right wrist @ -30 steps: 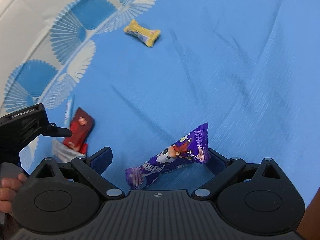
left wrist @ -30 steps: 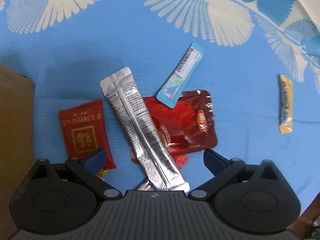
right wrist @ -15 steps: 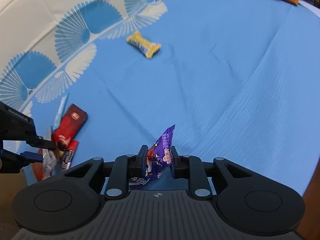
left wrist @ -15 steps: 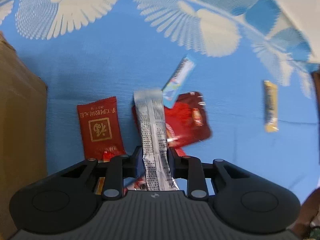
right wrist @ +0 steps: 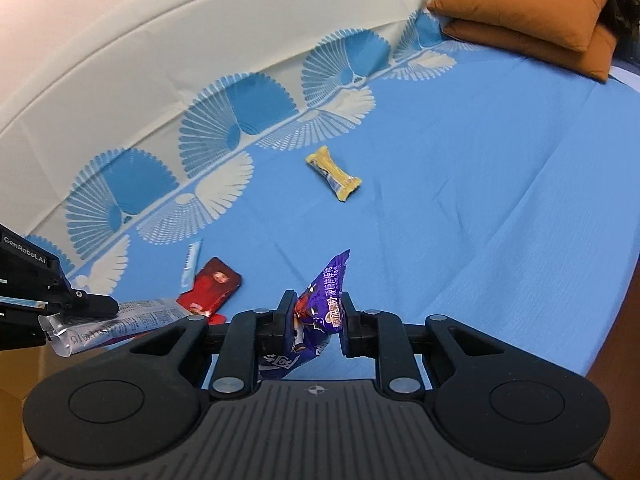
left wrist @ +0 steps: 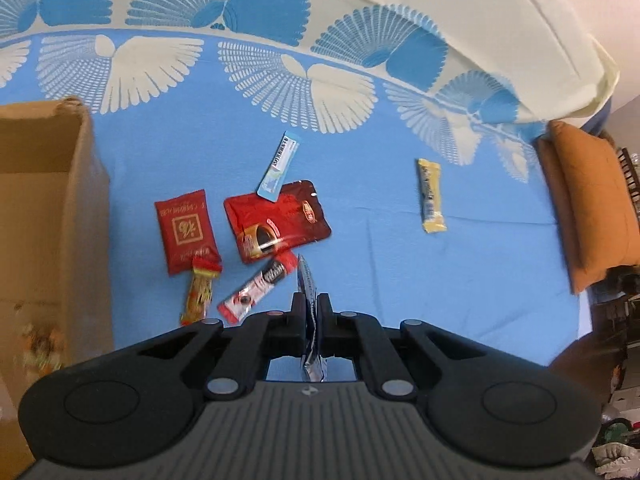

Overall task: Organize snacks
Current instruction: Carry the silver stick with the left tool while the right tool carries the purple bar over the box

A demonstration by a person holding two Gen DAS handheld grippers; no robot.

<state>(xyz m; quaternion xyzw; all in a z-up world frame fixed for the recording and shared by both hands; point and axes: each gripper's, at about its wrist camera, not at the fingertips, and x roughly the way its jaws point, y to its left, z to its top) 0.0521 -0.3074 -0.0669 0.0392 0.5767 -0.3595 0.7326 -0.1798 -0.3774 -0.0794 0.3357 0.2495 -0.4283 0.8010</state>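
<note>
Both grippers are found loaded, where a second ago both stood wide open over packets lying flat on the bed sheet (left wrist: 460,264). The left gripper (left wrist: 311,312) is now clamped with its jaws nearly together on the silver stick sachet (left wrist: 309,300), which is seen edge-on in its own view and lengthwise in the right wrist view (right wrist: 120,318). The right gripper (right wrist: 316,316) is closed narrowly on the purple snack packet (right wrist: 324,300), whose crumpled top stands above the pads while its lower end hangs below them.

Compared with the earlier frames, more of the bed is taken in by both views and the remaining packets appear smaller; both packets are therefore judged lifted clear of the sheet. The removal of the silver sachet has uncovered what lay under and beside it: the large red coffee pouch (left wrist: 276,220) is now fully exposed, and a red-and-white stick sachet (left wrist: 256,292) is seen just below it.

Left on the sheet: the red square packet (left wrist: 186,232), a small yellow-red candy wrapper (left wrist: 200,292) touching its lower corner, the light blue stick sachet (left wrist: 278,166) overlapping the pouch's top edge, and the yellow bar (left wrist: 430,196) well apart to the right.

An open cardboard box (left wrist: 48,208) stands at the left edge of the left wrist view. It is judged the likely destination, so two grasps are counted as done, transfer as pending, and six items as outstanding
</note>
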